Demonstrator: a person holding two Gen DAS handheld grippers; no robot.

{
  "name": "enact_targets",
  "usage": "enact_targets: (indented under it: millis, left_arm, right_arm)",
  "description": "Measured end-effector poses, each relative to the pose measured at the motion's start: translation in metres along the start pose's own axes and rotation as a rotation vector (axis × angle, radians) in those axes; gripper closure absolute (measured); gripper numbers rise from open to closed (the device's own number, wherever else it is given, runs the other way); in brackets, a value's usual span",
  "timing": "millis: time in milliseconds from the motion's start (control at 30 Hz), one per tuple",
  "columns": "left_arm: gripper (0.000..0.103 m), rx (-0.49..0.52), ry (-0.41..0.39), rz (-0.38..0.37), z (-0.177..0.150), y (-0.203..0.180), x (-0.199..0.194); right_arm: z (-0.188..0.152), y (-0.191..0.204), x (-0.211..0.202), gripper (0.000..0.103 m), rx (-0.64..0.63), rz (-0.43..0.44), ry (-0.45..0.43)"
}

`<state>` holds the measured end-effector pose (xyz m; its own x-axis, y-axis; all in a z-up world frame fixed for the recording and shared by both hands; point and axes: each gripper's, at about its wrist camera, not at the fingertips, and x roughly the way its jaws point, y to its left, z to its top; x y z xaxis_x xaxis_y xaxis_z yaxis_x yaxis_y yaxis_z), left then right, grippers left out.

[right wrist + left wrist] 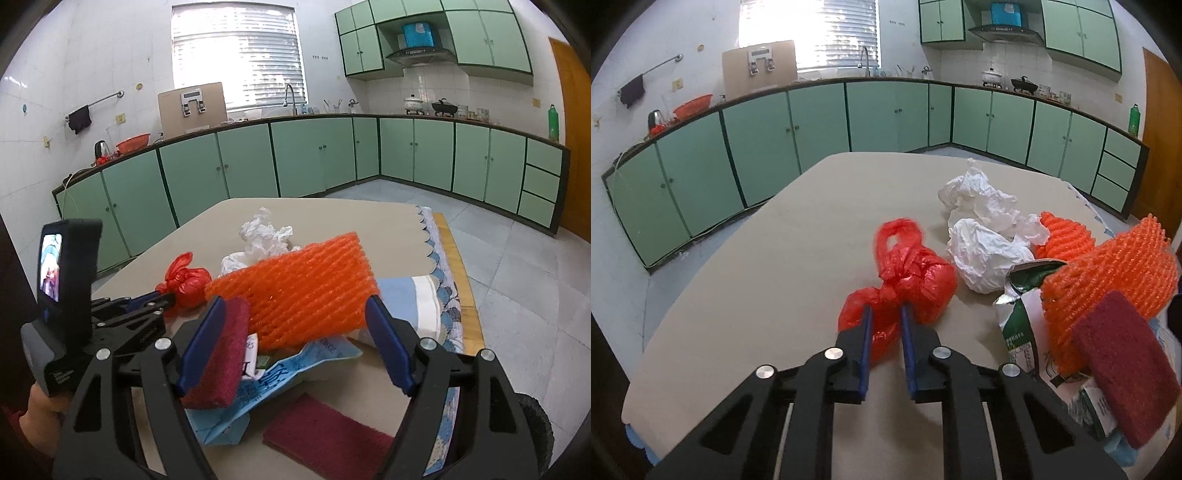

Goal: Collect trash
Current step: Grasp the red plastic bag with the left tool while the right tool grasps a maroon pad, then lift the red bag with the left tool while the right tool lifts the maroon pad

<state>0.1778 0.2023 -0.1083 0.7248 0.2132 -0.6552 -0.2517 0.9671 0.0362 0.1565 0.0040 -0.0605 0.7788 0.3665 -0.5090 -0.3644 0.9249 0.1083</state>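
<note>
The left gripper (886,310) is seen nearly closed, its blue pads pinching the knotted neck of a red bag (908,280) that lies on the table (757,266). Just right of the bag, crumpled white paper (982,236) is piled, with orange foam net (1108,273) beyond it and a torn green-and-white carton (1019,314) partly under the net. The right gripper (295,306) is held wide open, nothing being clamped; between its fingers the orange net (303,291) is framed, and a maroon scouring pad (221,354) touches the left finger. A blue wrapper (258,395) lies under these, and a second maroon pad (325,432) lies flat nearer the camera. A person's hand (37,406) is seen at the left gripper's handle.
</note>
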Motion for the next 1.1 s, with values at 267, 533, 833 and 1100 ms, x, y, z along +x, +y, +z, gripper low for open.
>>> enact_targets:
  millis: [267,533,833,1100]
  left_arm:
    - [0.103,-0.027,0.005,0.006,-0.015,0.010,-0.023]
    - [0.103,-0.036,0.010,0.003,-0.018,0.016,-0.027]
    - [0.103,-0.040,0.016,-0.004,-0.021,0.015,-0.027]
    - [0.103,-0.037,-0.013,-0.005,-0.018,0.011,-0.045]
  right_arm:
    - [-0.006,0.018,0.002,0.030,-0.034,0.027,0.008]
    - [-0.017,0.040,0.013,0.041,-0.093,0.051,0.047]
    - [-0.019,0.049,0.015,0.064,-0.162,0.051,0.056]
    - [-0.007,0.044,-0.006,0.064,-0.141,0.100,0.017]
